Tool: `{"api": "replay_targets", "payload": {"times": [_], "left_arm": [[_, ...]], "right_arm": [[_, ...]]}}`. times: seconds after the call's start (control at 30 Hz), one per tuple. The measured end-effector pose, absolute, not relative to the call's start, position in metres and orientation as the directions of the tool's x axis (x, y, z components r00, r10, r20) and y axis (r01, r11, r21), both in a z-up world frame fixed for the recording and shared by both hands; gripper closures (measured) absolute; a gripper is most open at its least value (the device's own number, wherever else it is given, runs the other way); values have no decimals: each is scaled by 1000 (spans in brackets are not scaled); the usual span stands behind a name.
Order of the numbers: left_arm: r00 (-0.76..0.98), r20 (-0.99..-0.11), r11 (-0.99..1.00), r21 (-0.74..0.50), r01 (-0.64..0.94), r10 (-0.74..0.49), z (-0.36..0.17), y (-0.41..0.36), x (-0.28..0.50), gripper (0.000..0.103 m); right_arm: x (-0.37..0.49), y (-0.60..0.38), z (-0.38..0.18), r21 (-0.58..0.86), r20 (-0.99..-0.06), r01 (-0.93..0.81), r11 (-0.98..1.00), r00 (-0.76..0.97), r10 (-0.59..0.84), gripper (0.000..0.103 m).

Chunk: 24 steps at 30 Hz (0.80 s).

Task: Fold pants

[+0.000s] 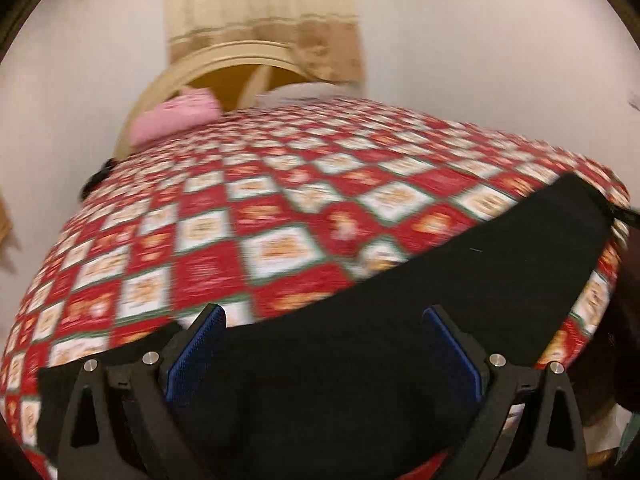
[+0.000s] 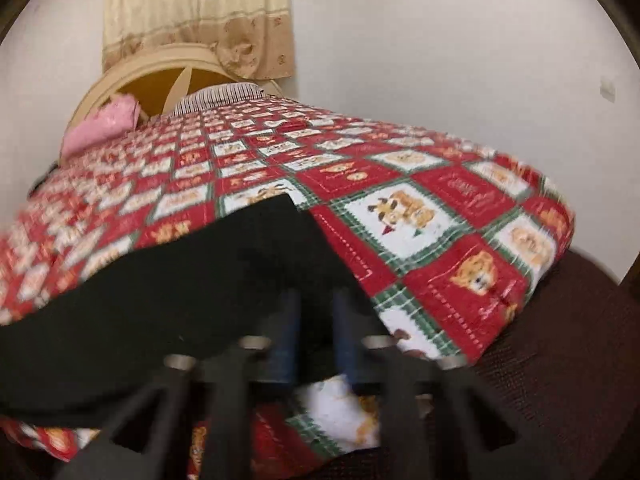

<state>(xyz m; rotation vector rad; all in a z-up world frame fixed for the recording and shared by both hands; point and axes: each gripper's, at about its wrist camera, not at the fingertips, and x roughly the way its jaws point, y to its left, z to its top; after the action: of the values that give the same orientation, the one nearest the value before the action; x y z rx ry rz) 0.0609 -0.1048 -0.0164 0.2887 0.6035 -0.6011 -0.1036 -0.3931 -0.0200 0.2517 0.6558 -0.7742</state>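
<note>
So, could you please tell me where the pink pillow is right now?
The pink pillow lies at the far left of the bed in both wrist views, against the rounded cream headboard, beyond the red checked bedspread.

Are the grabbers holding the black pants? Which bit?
The right hand-held gripper pinches the black pants at their near edge. The left hand-held gripper is open, holding nothing.

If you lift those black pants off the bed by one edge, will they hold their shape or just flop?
The black pants would probably flop: they lie limp and flat, following the red checked bedspread. They look thin, so likely light. The right gripper appears shut on their edge, which suggests that the cloth bunches easily.
</note>
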Motion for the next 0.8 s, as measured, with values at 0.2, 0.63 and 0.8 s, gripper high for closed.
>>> {"api": "replay_targets", "payload": {"times": [0.2, 0.63, 0.8], "left_arm": [[595, -665, 731, 108, 674, -451, -38, -150, 44, 4], [484, -752, 748, -18, 664, -447, -72, -155, 48, 4], [516, -731, 761, -7, 648, -446, -73, -153, 39, 4]], "right_arm": [[-115, -388, -17, -44, -638, 676, 735, 547, -542, 94], [-147, -386, 0, -74, -541, 808, 584, 460, -704, 35], [-125, -337, 24, -147, -439, 702, 697, 585, -682, 28]]}}
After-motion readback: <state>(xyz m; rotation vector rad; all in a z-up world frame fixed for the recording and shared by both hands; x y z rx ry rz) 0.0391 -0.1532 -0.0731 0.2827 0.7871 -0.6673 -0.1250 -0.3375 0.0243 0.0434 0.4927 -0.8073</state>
